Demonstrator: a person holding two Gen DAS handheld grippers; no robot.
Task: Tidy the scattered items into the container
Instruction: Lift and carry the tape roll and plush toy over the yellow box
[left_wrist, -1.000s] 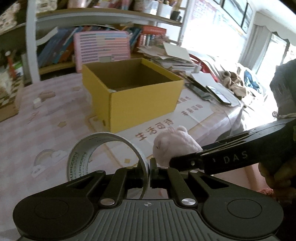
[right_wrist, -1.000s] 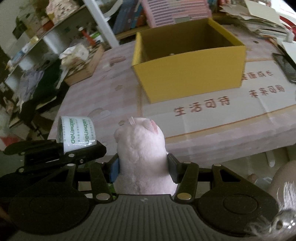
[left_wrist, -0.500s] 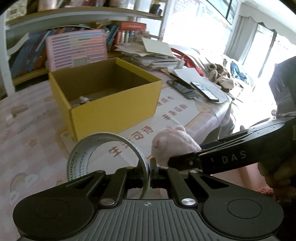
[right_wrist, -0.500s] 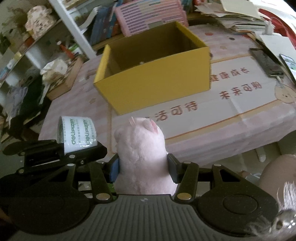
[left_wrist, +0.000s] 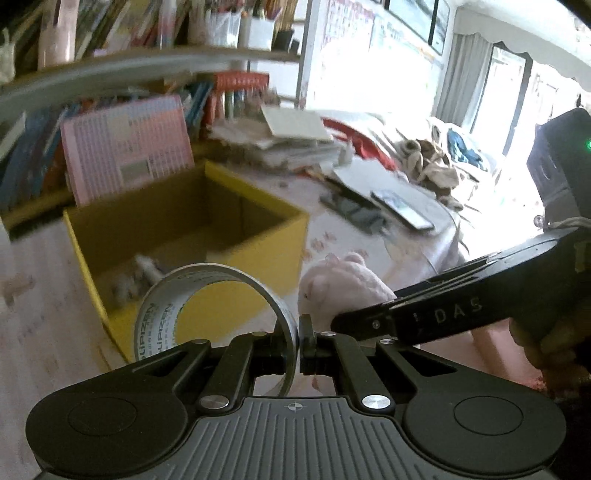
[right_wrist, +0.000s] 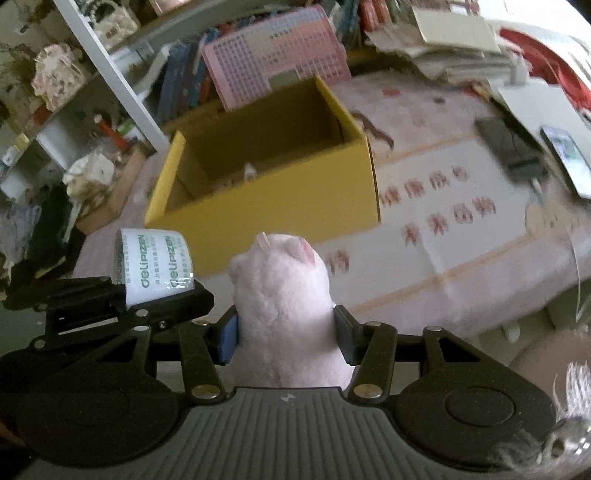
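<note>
My left gripper (left_wrist: 297, 343) is shut on the wall of a clear tape roll (left_wrist: 177, 295) with green print; the roll also shows in the right wrist view (right_wrist: 153, 264). My right gripper (right_wrist: 286, 338) is shut on a pink plush toy (right_wrist: 284, 295), which also shows in the left wrist view (left_wrist: 340, 291). Both are held in the air side by side, near the front of the open yellow box (left_wrist: 273, 236), (right_wrist: 295, 206). Small white items lie on the box floor (left_wrist: 144, 269).
The box stands on a pink tablecloth with a white printed sheet (right_wrist: 461, 221). Phones (right_wrist: 565, 155) and paper stacks (left_wrist: 288, 140) lie to the right. A pink chart (right_wrist: 273, 55) and bookshelves stand behind the box.
Both grippers have moved forward and up toward the box with their loads; the box now looks nearer and its inside shows more.
</note>
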